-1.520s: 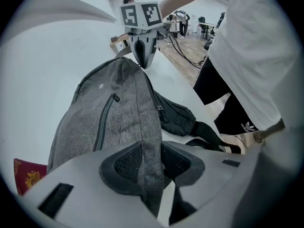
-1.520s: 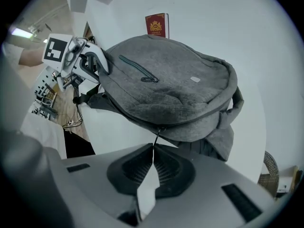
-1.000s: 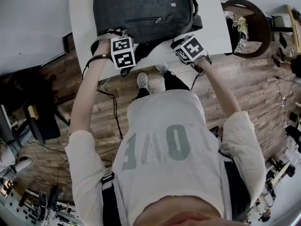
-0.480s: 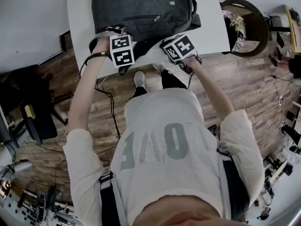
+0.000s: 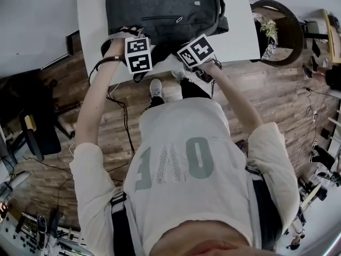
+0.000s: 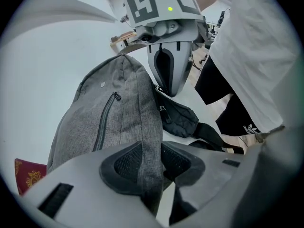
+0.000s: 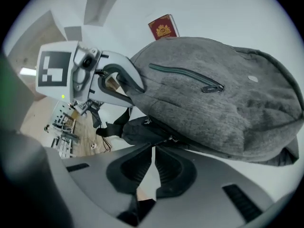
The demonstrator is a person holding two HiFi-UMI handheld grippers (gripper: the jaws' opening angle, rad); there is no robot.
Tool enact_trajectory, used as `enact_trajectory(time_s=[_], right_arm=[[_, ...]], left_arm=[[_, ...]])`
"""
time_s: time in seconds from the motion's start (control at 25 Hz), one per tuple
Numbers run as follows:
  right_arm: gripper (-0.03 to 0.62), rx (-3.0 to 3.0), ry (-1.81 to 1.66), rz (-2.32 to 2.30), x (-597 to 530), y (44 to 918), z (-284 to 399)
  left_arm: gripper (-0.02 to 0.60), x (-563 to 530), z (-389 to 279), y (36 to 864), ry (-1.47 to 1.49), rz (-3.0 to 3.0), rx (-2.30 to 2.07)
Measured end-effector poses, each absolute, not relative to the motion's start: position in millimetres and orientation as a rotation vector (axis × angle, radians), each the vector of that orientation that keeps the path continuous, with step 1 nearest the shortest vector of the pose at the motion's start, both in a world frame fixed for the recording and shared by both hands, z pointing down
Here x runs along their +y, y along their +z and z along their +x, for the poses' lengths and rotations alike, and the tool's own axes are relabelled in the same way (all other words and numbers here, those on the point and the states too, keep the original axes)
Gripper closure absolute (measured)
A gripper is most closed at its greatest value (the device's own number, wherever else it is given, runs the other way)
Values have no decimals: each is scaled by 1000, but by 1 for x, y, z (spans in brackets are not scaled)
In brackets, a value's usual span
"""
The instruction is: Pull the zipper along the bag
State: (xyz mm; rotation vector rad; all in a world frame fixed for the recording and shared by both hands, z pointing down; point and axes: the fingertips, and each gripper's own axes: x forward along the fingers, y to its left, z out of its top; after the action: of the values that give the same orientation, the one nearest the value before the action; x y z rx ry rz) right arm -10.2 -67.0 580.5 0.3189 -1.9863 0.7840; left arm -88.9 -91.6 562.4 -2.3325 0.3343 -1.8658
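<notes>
The bag (image 5: 160, 9) is grey and looks soft, like felt. It has a small light tag and a pocket on its front. The pocket zipper (image 5: 162, 20) is dark, with a ring at one end. The black straps (image 6: 178, 118) lie bunched by the bag's near edge, on the person's side.

The bag lies flat on the white table (image 5: 90, 25), at the top of the head view. Its front faces up. Its long side runs left to right across the table, in front of the person. The pocket zipper runs the same way. A dark line (image 7: 208, 147) goes along the bag's near edge and looks like the main zipper.

The left gripper (image 6: 152, 158) is at the left end of the bag. Its jaws pinch a fold of the grey cloth, and the cloth stands up between the pads.

The right gripper (image 7: 153, 151) is near the middle of the near edge, close to the left one. Its jaws are pressed together, with only a thin slit between them. The tips sit right at the dark line, beside a small shiny bit. I cannot tell if they hold it.

A red booklet (image 6: 28, 186) lies on the table past the far side of the bag.
</notes>
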Motion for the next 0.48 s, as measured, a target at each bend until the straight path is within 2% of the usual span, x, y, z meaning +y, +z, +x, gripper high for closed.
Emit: enact_trajectory(time_s=[0.2,0.36,0.48], right_arm=[[568,-2025,779,106,-42,575,-47],[569,-2032,842,-355,65,545,-114],[568,-2040,833,-355,92,550,-108]], left_arm=[[439,-90,-92,564,-1875,-2328,321],[439,-89,-88,560,-1850,-2351,335],[439,-89,-87,559,-1827,-2352,349]])
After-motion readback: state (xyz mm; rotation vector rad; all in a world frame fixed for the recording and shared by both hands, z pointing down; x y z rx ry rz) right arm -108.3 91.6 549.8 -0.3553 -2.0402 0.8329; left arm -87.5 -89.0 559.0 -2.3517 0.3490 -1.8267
